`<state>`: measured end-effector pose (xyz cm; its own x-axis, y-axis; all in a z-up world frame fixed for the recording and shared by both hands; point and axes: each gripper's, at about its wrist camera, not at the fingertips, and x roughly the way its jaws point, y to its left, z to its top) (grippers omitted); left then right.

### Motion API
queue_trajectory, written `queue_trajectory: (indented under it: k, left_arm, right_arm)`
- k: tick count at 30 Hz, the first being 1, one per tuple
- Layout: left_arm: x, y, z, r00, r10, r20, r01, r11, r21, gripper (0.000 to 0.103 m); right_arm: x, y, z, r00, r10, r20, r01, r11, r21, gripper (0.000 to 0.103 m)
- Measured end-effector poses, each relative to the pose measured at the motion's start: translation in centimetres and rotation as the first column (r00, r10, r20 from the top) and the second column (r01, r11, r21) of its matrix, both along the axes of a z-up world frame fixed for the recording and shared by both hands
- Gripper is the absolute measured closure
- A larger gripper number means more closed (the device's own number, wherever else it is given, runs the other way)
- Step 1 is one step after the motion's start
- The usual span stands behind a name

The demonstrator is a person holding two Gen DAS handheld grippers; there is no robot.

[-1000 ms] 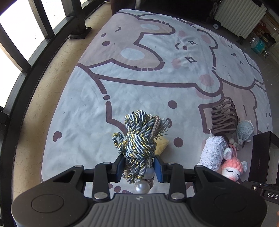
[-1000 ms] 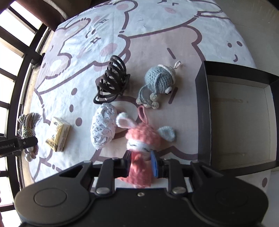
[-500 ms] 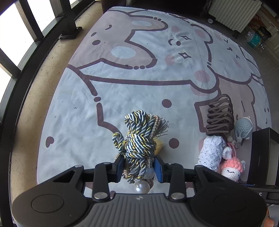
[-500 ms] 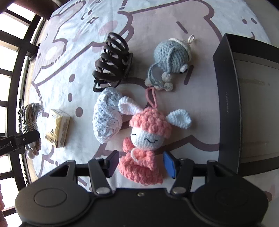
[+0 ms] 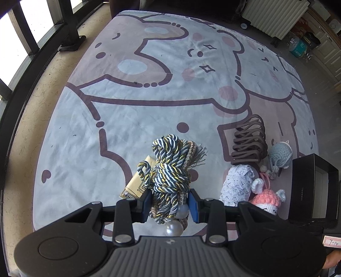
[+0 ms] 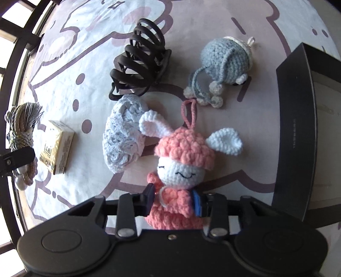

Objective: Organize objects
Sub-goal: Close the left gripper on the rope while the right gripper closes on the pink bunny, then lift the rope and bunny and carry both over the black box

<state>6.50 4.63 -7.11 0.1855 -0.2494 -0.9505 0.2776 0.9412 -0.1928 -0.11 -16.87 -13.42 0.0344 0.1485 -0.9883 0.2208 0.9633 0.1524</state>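
Note:
My left gripper (image 5: 170, 203) is shut on a blue, white and gold twisted rope bundle (image 5: 169, 170) with pearl beads, held above the mat. My right gripper (image 6: 173, 200) is shut on the body of a pink crochet bunny doll (image 6: 183, 164) that lies on the mat; it also shows in the left wrist view (image 5: 267, 199). A black open box (image 6: 307, 132) stands right of the doll. A white crochet piece (image 6: 123, 136), a dark hair claw (image 6: 138, 61), a grey-blue crochet toy (image 6: 226, 61) and a small gold packet (image 6: 56, 147) lie on the mat.
The cartoon bear mat (image 5: 149, 106) covers the floor. A black window frame and railing (image 5: 32, 53) run along the left. A white radiator (image 5: 275, 15) and clutter stand at the far right.
My right gripper opened around the pink doll half a second ago and has now closed on its body. My left gripper kept hold of the rope bundle and shifted slightly over the mat.

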Motion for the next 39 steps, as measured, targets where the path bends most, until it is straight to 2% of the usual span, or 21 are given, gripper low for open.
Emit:
queue_trajectory:
  k: [13, 20, 39]
  left_arm:
    - [-1.1, -0.6, 1.5, 0.999, 0.028, 0.044, -0.029, 0.999, 0.015, 0.065]
    - [-2.1, -2.0, 2.7, 0.997, 0.021, 0.070, -0.021, 1.000, 0.008, 0.065]
    - [-5.0, -6.1, 4.7, 0.997, -0.011, 0.076, 0.011, 1.000, -0.006, 0.065]
  right_arm:
    - [-1.3, -1.4, 4.7, 0.991, 0.020, 0.132, -0.019, 1.000, -0.014, 0.067]
    - [-2.0, -1.4, 7.1, 0.980, 0.050, 0.195, -0.039, 0.998, -0.059, 0.067]
    - [-4.9, -5.4, 10.7, 0.960, -0.010, 0.280, 0.032, 0.997, -0.074, 0.067]
